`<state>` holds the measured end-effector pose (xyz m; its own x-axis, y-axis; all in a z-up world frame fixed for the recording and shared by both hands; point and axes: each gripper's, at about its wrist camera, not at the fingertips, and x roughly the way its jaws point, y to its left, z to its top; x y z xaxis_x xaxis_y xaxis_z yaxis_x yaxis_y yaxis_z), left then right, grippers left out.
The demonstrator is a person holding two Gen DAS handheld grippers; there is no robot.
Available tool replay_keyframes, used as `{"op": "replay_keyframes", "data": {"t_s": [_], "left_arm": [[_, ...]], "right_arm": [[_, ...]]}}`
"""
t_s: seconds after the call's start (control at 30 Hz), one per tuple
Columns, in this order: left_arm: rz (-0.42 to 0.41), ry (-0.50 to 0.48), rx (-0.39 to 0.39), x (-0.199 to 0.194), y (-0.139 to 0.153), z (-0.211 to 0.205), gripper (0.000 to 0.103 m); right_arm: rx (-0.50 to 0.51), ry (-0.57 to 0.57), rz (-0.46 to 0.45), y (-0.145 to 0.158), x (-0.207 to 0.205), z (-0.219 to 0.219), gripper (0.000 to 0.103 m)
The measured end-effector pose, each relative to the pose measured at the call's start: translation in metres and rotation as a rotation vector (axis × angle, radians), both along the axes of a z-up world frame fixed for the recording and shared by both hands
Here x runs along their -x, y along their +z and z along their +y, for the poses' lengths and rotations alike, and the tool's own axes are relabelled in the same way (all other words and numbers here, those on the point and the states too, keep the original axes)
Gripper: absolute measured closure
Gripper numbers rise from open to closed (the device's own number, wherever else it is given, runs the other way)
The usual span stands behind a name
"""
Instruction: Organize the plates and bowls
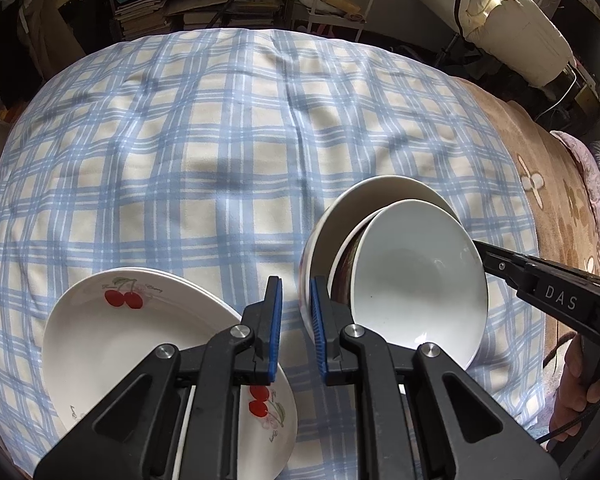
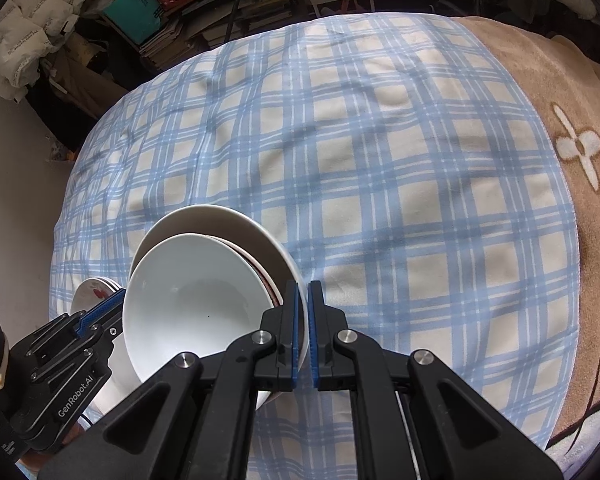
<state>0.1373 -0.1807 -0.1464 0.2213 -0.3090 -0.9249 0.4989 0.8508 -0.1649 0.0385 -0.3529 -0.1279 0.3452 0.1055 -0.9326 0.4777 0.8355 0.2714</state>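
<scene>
Checked blue-and-cream cloth (image 1: 204, 152) covers the whole work surface, with a brown flowered blanket (image 2: 580, 128) along its right edge. On the near left of the cloth lies a stack of white plates (image 1: 100, 332) printed with red cherries, flat and face up. Just right of them stand the nested bowls: a large white outer bowl (image 1: 340, 216) holding a smaller white bowl (image 1: 416, 276), a dark patterned rim showing between the two. Both are tipped up off the cloth, their open mouths facing near and slightly right, the stack's axis leaning rather than upright.

Seen from the right wrist, the right gripper (image 2: 303, 332) is clamped on the near right rim of the outer bowl, the thin white edge pinched between its blue pads (image 2: 298, 320).

The left gripper (image 1: 296, 320) holds nothing, its jaws parted by a narrow gap; its right finger sits just beside the bowls' left wall, whether touching I cannot tell, and the plates lie under its left finger.
</scene>
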Motion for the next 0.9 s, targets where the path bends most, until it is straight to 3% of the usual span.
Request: {"op": "replay_keyframes", "data": {"t_s": [0.2, 0.47, 0.63, 0.9], "left_arm": [[0.016, 0.007, 0.026, -0.003, -0.004, -0.001, 0.096], [0.074, 0.050, 0.078, -0.012, -0.012, 0.007, 0.097], [0.044, 0.040, 0.050, -0.007, -0.009, 0.000, 0.098], [0.056, 0.051, 0.069, -0.009, -0.010, 0.003, 0.098]], "right_arm": [[-0.014, 0.003, -0.001, -0.004, -0.003, -0.003, 0.094], [0.005, 0.018, 0.009, -0.007, -0.005, 0.002, 0.094], [0.044, 0.026, 0.031, -0.009, -0.009, 0.007, 0.094], [0.040, 0.017, 0.033, -0.009, -0.009, 0.006, 0.094]]}}
